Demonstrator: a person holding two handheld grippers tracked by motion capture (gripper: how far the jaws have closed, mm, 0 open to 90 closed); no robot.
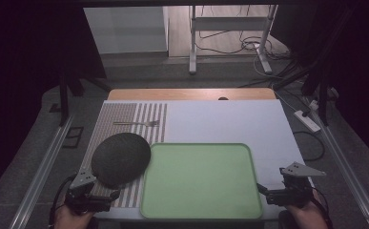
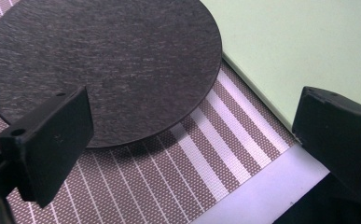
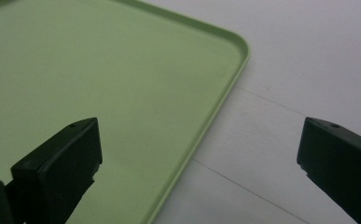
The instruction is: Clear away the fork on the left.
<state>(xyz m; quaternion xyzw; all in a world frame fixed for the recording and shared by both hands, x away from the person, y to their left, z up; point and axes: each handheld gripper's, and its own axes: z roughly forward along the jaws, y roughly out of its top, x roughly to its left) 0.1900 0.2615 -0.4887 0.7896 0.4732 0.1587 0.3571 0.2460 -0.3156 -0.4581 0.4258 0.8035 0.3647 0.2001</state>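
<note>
Okay, both grippers parked at the near edge, nothing grabbed yet.

The left gripper (image 1: pixel 107 196) has its jaws wide apart just short of the dark round mat (image 1: pixel 120 159), which lies on the striped placemat (image 1: pixel 125 114) with its edge over the green tray (image 1: pixel 201 210). The right gripper (image 1: pixel 264 190) gapes too, beside the tray's right rim. I'd come in low and pinch the mat's near edge so it doesn't slide.

left tongs (image 1: pixel 107 196): jaws wide, empty | right tongs (image 1: pixel 264 191): seemingly likewise

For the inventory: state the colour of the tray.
Light green tray, plain and unpatterned; the high view shows it best.
</note>
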